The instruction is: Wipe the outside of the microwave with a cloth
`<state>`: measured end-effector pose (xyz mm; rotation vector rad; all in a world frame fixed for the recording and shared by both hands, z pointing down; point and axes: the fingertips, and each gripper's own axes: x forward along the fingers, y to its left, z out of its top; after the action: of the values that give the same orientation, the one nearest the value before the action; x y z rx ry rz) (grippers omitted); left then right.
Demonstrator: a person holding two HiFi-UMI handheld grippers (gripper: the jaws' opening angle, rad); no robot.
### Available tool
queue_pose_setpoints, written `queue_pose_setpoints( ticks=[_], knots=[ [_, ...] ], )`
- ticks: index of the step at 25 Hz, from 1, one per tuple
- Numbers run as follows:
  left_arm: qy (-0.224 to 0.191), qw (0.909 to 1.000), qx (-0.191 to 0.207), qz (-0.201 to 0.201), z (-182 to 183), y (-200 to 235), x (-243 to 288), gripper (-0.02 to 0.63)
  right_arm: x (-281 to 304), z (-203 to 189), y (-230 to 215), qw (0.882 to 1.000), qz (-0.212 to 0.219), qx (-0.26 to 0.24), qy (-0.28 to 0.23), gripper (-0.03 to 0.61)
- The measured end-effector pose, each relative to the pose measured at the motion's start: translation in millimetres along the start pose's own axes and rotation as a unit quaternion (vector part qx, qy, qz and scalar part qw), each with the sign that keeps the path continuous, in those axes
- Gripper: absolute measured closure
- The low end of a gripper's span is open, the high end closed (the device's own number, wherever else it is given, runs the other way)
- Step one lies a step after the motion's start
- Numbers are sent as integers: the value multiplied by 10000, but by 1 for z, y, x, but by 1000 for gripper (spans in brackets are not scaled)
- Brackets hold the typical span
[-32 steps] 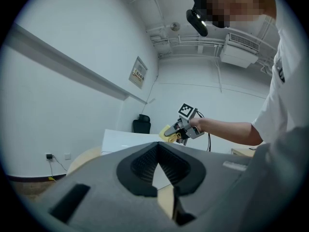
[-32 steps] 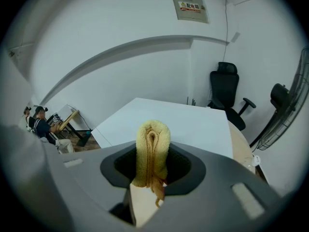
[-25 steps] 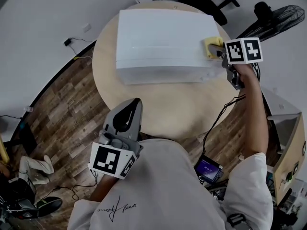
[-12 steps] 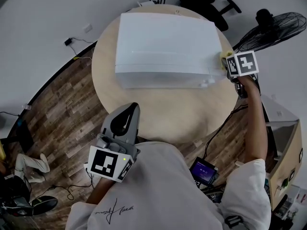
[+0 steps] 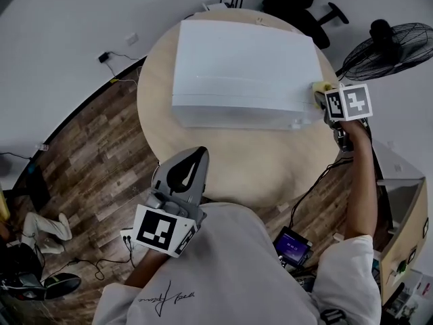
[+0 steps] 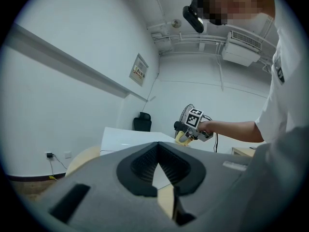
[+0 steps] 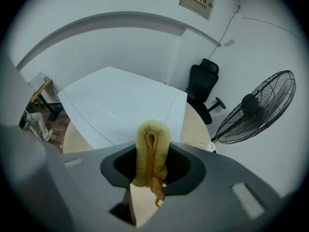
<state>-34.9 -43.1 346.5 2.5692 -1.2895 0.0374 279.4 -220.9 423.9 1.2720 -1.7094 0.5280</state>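
The white microwave (image 5: 243, 66) stands on a round wooden table (image 5: 250, 161). My right gripper (image 5: 321, 95) is at the microwave's right side near the front corner, shut on a folded yellow cloth (image 5: 317, 87) that presses against that side. In the right gripper view the cloth (image 7: 151, 149) sticks up between the jaws, with the microwave's top (image 7: 120, 105) beyond it. My left gripper (image 5: 196, 153) hangs over the table's near edge, close to my body, jaws together and holding nothing. The left gripper view shows its jaws (image 6: 158, 170), the microwave (image 6: 130, 137) and the cloth (image 6: 181, 138).
A standing fan (image 5: 389, 42) and a black office chair (image 5: 304, 5) stand behind and to the right of the table. A wooden cabinet (image 5: 406, 208) is at the right. Cables (image 5: 308, 168) hang off the table's right edge. Wood floor lies to the left.
My right gripper has slid the cloth off the microwave's top right area to its right side by the front corner. The left gripper has stayed in place.
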Motion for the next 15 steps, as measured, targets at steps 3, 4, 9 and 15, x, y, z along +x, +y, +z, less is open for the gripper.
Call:
queue_pose_setpoints(
  ticks=[3,4,9,15],
  knots=[
    [20,10000,6,-51,-1,1,-2,621,-2,3,12,9999,55,70,-68,445],
    [22,10000,6,-64,-1,0,-2,621,-3,4,16,9999,112,91,-92,443],
    [35,9999,-11,-143,-4,-4,1,621,-3,11,38,9989,423,116,-169,443],
    [-41,9999,-66,-112,-3,-1,1,621,-1,25,71,9967,771,59,-228,445]
  ],
)
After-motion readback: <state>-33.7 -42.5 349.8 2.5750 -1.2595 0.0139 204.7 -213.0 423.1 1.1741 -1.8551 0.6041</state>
